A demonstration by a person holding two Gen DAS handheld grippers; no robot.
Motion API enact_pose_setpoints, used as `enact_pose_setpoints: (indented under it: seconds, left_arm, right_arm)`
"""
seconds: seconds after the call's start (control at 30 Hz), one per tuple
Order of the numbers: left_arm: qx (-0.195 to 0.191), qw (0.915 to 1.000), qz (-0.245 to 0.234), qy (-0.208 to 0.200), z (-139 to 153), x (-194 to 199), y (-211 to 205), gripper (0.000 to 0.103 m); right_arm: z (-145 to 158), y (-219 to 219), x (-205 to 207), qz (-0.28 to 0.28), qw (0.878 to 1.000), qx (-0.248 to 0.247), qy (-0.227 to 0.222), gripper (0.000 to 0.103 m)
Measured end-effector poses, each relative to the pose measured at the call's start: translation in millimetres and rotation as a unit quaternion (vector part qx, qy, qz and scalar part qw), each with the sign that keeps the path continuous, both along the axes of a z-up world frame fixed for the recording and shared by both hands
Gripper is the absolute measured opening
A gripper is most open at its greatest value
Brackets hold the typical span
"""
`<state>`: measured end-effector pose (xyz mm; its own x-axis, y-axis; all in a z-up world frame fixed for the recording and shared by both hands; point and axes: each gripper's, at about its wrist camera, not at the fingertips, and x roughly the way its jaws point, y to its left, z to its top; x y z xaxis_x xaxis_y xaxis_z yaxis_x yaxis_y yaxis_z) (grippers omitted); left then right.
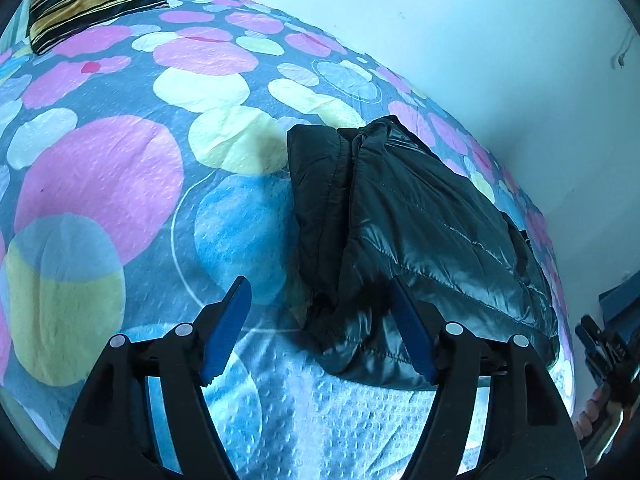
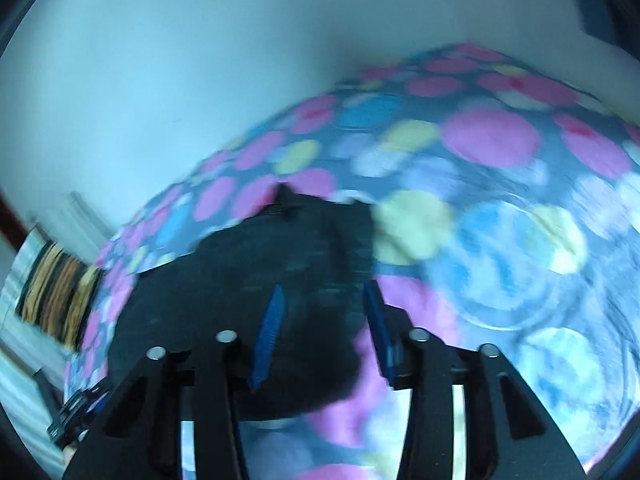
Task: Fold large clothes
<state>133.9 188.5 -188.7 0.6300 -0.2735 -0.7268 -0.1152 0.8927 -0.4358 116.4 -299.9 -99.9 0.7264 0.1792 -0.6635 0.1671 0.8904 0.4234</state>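
The striped pillow [image 1: 92, 0] sits way off at the far left corner of the bed, well clear of everything, so no trouble there. Moving right across the dotted bedspread [image 1: 104, 184], the left gripper [image 1: 320, 300] hangs over the near end of the black puffer jacket [image 1: 420, 232], fingers spread wide with nothing pinched between them, though the right-hand blue pad looks just about level with the jacket's edge. The jacket itself lies folded into a thick bundle on the right half of the bed, close to the wall. Main worry is that shiny, slippery shell: puffy stuff like this tends to spring back open once nothing presses on it, so the fold could creep apart. That open finger could also snag the edge on the way out and drag a layer with it. Over in the right wrist view everything's smeared with blur, but the right gripper [image 2: 324, 308] shows its fingers apart and empty above the jacket [image 2: 248, 280], so nothing is pinning the bundle down there either.
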Motion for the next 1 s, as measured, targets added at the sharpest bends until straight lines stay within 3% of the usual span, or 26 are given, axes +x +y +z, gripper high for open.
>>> enact_pose_setpoints:
  seconds: [0.1,0.27,0.53,0.67,1.0]
  left_arm:
    - [0.001,1.0000,-0.001,0.000,-0.7,8.1,-0.2,0.072]
    - [0.007,1.0000,0.002,-0.002,-0.3,16.6,1.0,0.074]
    - [0.022,0.9997,-0.007,-0.007,0.5,29.1,0.6,0.076]
    - [0.012,0.9999,-0.011,-0.004,-2.1,36.5,1.4,0.079]
    - [-0.028,0.9977,-0.061,0.012,-3.2,65.8,-10.4,0.079]
  right_arm:
    - [-7.8,46.6,25.1,0.078,0.997,0.014,0.007,0.023]
    - [-19.7,115.2,66.8,0.159,0.987,0.025,0.003,0.022]
    - [-46.5,143.8,99.6,0.163,0.985,0.024,0.048,0.022]
    - [-66.7,155.9,105.5,0.170,0.982,-0.008,0.088,0.018]
    - [-76.6,160.0,104.8,0.167,0.982,-0.022,0.088,0.016]
